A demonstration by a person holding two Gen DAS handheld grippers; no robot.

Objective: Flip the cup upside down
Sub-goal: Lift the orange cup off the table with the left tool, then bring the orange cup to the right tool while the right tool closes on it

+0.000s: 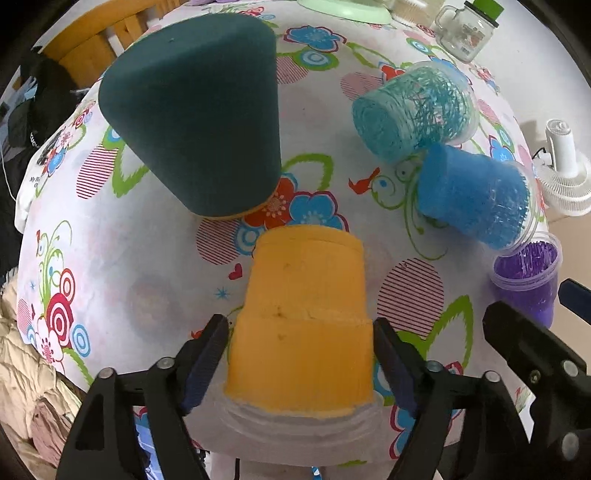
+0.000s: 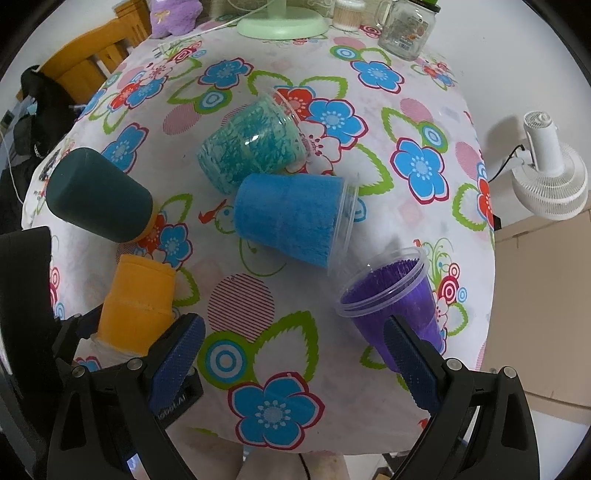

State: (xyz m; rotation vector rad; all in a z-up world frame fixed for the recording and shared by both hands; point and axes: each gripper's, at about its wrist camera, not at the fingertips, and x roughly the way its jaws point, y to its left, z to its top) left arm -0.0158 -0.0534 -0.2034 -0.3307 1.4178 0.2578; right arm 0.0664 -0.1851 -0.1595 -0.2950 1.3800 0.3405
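Observation:
An orange cup stands upside down, base up and clear rim low, on the floral tablecloth. My left gripper has a finger on each side of it, close against its sides. The cup also shows in the right wrist view at the lower left. A dark green cup stands upside down behind it. My right gripper is open and empty above the cloth, with a purple cup upright beside its right finger.
A teal cup and a blue cup lie on their sides mid-table. A glass mug jar and a green lamp base stand at the back. A white fan is off the right edge, a wooden chair at the left.

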